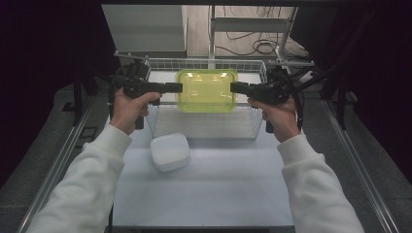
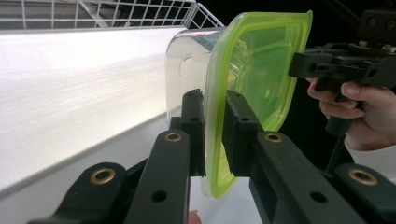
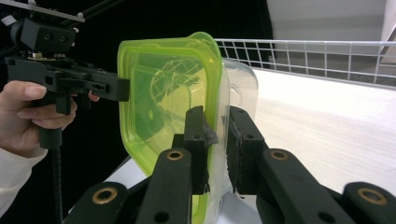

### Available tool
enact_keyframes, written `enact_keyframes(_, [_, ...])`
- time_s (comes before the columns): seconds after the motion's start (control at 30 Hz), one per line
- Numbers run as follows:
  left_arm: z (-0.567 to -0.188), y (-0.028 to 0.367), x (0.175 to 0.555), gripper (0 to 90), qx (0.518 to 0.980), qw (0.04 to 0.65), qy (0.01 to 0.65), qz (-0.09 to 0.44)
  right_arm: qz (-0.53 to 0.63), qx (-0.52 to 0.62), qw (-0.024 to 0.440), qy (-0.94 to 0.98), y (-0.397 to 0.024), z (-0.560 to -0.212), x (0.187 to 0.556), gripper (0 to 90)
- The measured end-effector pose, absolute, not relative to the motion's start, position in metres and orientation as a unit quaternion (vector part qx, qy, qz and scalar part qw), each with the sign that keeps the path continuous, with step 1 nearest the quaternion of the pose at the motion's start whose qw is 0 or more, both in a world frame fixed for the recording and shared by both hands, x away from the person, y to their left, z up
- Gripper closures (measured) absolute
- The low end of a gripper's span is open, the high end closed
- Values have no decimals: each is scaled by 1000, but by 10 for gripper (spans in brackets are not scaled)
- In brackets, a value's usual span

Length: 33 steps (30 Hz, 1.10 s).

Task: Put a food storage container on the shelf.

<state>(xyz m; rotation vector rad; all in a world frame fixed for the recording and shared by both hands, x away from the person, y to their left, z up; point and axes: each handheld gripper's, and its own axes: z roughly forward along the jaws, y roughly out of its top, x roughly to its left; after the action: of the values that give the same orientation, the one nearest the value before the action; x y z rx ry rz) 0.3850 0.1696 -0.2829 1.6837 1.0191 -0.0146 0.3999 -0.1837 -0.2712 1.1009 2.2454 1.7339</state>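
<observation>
- Container (image 1: 206, 91) with a green lid sits in the upper middle of the high view, held over the wire basket (image 1: 252, 121), and I have it between my 2 grippers.
- My left gripper (image 1: 179, 88) comes in from the left of that frame; its jaws are narrowed onto the left edge of the lid.
- In the left gripper view the lid's rim (image 2: 212, 140) runs upright through the centre of the frame, between my 2 jaws, with the clear tub (image 2: 187, 65) bulging to the left of it and the lid's green face to the right.
- My right gripper (image 1: 234, 87) comes in from the right of the high view, jaws pinched on the opposite edge of the lid.
- In the right gripper view the rim (image 3: 219, 135) stands between my jaws at centre frame, green face on the left, clear tub on the right.
- A white lidded box (image 1: 169, 151) lies on the table (image 1: 218, 194) in the lower left middle of the high view, just outside the basket and well apart from both grippers.
</observation>
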Motion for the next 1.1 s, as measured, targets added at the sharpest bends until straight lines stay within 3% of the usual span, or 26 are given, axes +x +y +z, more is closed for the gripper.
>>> enact_keyframes(0.67, [-284, 171, 426, 804, 709, 549, 441, -30, 555, 391, 30, 733, -182, -270, 435, 786])
enact_keyframes(1.1, [-307, 170, 459, 805, 707, 524, 471, -63, 526, 431, -1, 734, -181, -287, 463, 787])
